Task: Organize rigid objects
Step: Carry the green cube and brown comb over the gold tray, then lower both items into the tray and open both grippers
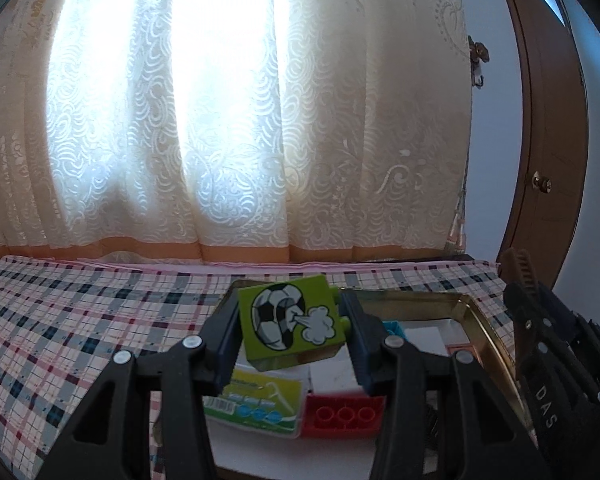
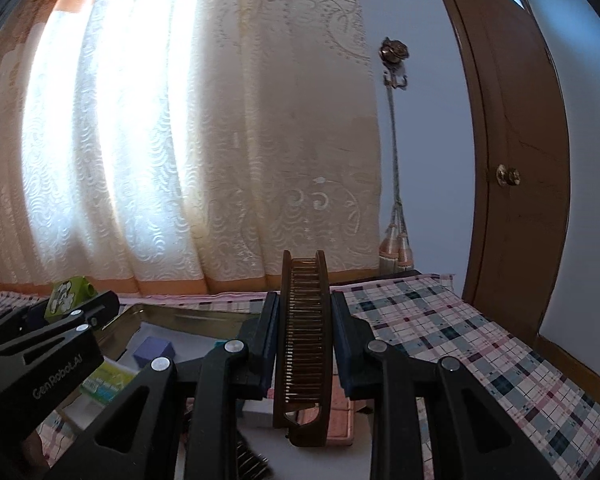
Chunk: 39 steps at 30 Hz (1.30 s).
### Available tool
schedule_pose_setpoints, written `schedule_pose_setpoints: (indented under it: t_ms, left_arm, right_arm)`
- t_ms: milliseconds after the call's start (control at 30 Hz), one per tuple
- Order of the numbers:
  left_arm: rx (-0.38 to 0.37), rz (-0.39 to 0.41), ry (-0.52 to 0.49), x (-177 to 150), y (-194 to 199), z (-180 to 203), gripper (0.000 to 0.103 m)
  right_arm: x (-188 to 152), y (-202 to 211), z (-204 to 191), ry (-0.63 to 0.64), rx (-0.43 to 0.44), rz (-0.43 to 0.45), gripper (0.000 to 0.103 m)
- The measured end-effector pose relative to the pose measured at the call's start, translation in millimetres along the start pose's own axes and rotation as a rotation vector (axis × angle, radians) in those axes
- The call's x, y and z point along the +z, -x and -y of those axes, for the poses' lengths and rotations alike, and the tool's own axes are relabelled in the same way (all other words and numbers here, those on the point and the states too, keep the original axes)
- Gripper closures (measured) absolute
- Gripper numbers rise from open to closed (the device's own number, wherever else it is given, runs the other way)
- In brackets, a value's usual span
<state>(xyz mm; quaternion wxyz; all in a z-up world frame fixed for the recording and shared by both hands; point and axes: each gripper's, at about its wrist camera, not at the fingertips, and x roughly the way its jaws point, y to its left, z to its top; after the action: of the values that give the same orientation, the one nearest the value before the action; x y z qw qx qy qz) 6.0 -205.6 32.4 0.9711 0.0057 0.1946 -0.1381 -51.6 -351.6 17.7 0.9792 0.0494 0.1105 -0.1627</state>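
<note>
My left gripper (image 1: 290, 320) is shut on a green toy block with a soccer-ball picture (image 1: 288, 322) and holds it above a gold metal tin (image 1: 488, 332). The block also shows in the right wrist view (image 2: 66, 294). My right gripper (image 2: 304, 336) is shut on a brown comb (image 2: 304, 344), held upright over the tin (image 2: 168, 314). In the tin lie a red brick (image 1: 344, 416), a green and white floss box (image 1: 256, 402), a purple cube (image 2: 154, 350) and a pink flat piece (image 2: 340, 420).
The tin rests on a plaid tablecloth (image 1: 60, 320) that runs right (image 2: 480, 344) to the table edge. A lace curtain (image 1: 220, 120) hangs behind. A brown door (image 2: 516, 160) stands at the right. A dark brush (image 2: 252, 460) lies at the tin's near side.
</note>
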Motion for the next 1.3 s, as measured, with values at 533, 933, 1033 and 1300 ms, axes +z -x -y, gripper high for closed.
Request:
schedule_pose_setpoints:
  t_ms: [533,933,1033,1300]
  left_arm:
    - [-0.02,-0.097,-0.044,12.9,-39.3,29.8,0.057]
    - [0.037,-0.224,-0.075,8.6,-69.5,28.7,0.057]
    - [0.051,-0.255,-0.075,6.5,-75.3,26.2,0.057]
    - [0.061,-0.319,-0.076,-2.0,-89.0,23.8,0.057]
  right_arm:
    - [14.0,-44.1,17.7,-0.043,-0.058,-0.049,0.075]
    - [10.6,-61.7,5.5,0.016,-0.009,-0.175,0.075]
    - [8.8,-64.6,-0.1,0.045,-0.004,-0.202,0.075]
    - [6.0,-67.6,-4.7,0.073,-0.016,-0.236,0.075]
